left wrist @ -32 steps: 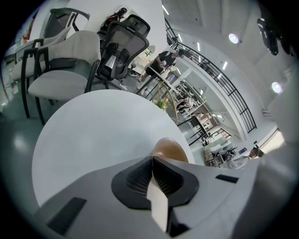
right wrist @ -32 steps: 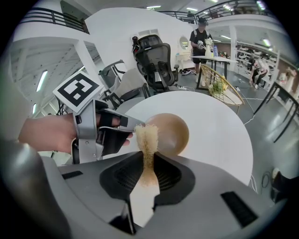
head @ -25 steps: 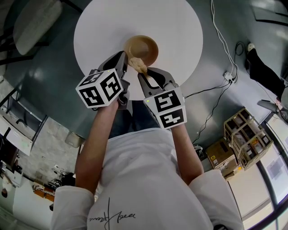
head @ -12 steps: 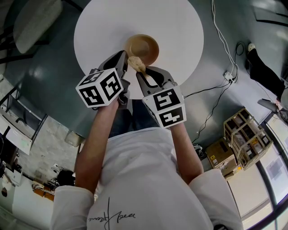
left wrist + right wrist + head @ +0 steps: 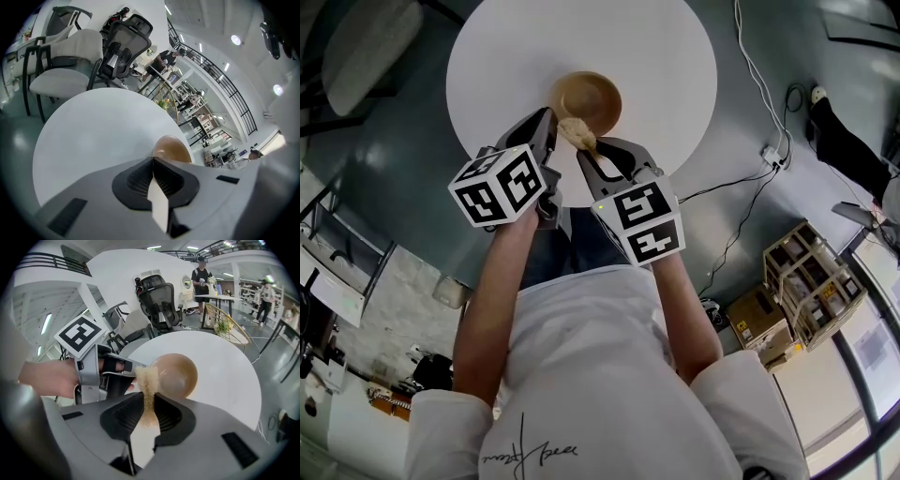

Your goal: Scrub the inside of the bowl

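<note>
- Head view: the wooden bowl stands on the round white table, near the edge closest to the person. The right gripper holds a pale sponge at the near rim of the bowl. The left gripper is just beside it, on the left of the bowl.
- Left gripper view: the jaws of the left gripper are pressed together with no gap. Their tips reach the near rim of the bowl. I cannot tell if they pinch this rim or only touch it.
- Right gripper view: the jaws of the right gripper are narrow and clamp the sponge, which stands out in front of them. Its free end is at the rim of the bowl, not yet down in the hollow. The inside looks smooth and dry, with no foam. In my judgement the scrubbing is only at its beginning, and almost all of the inside is left to do.
</note>
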The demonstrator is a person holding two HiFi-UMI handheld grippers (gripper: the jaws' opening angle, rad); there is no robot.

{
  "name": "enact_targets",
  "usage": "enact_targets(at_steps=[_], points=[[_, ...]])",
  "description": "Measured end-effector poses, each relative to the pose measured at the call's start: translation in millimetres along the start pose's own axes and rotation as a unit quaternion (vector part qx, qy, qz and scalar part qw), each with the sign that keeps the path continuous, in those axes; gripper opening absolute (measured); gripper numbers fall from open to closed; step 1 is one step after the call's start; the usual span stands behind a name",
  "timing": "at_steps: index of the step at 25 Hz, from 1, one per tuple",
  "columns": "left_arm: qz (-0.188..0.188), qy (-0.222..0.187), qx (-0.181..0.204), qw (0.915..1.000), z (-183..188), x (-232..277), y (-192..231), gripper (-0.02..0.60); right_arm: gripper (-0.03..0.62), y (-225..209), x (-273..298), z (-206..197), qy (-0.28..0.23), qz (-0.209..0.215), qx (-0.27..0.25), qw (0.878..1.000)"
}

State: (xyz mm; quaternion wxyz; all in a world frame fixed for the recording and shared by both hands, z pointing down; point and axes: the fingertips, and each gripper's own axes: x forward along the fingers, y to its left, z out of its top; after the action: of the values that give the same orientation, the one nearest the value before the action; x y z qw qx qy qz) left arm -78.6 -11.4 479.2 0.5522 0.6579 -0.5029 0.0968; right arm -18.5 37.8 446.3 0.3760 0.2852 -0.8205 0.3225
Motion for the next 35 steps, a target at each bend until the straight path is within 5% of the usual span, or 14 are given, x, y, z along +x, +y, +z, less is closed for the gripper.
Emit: enact_targets(at_steps=[19, 35], points=[[-0.009, 0.008, 0.008, 0.9999, 4, 3, 1, 0.011, 0.086, -21, -8, -1, 0.001, 0.009, 0.017, 1.0], [-0.021, 0.011, 0.007, 0.9997, 9, 6, -8, 0.011, 0.086, -38, -16, 4, 0.017, 0.005, -0.022, 1.0]])
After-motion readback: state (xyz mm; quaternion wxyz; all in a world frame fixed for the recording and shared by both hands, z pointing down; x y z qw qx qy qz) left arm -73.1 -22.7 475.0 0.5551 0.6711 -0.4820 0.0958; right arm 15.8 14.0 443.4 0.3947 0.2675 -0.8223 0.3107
